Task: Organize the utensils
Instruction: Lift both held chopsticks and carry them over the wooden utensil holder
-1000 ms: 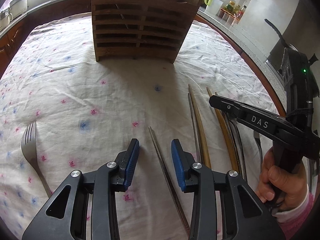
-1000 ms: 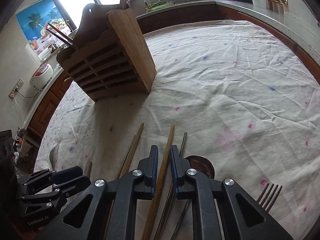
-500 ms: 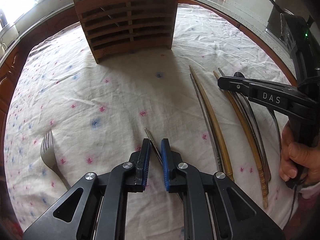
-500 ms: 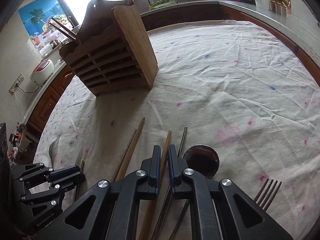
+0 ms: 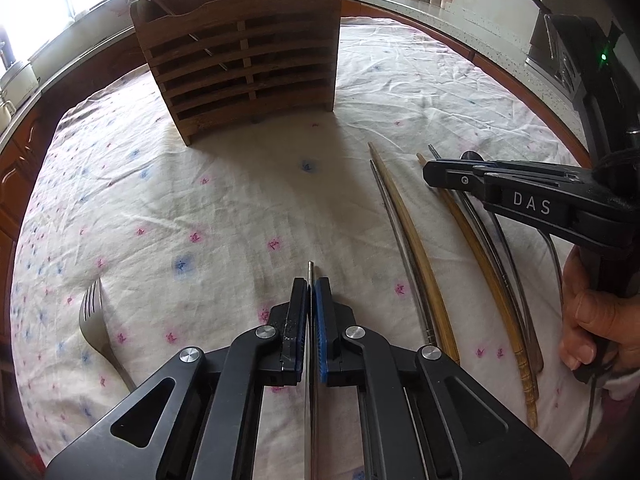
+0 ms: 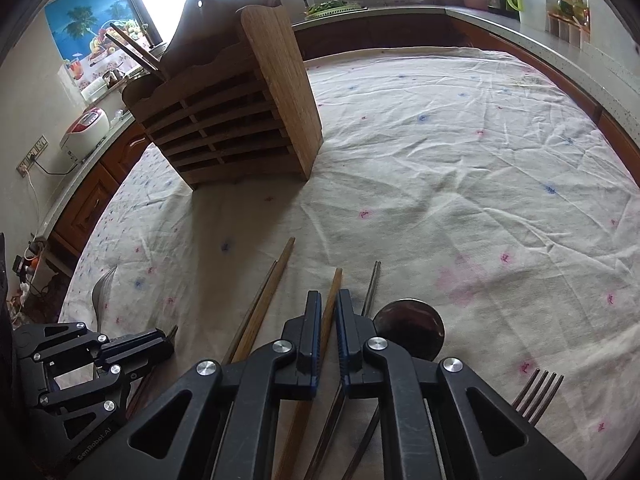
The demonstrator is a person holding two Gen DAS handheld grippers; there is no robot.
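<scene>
**Both grippers pinching chopsticks on the kitchen table**

A white tablecloth (image 5: 224, 208) dotted with pink and blue flowers is covering the table, with kitchen counters running round behind it. A slatted wooden utensil holder (image 5: 244, 68) is standing upright near the far side, and you can see a handle leaning out of its top left compartment.

Your left gripper (image 5: 311, 300) is pressing its fingers together on a thin metal chopstick (image 5: 310, 276), whose tip is poking out just past the blue pads. A metal fork (image 5: 94, 320) is lying on the cloth off to its left, well apart.

Your right gripper (image 6: 329, 320) is closing its fingers tight around a wooden chopstick (image 6: 335, 284), with only that stick filling the narrow gap. Just to its left, another wooden chopstick (image 6: 276, 276) and a metal one are lying side by side on the cloth. To its right, a second metal chopstick (image 6: 373, 284) is lying beside a metal spoon (image 6: 410, 332), and a dark fork (image 6: 538, 394) is showing by the gripper body.
</scene>
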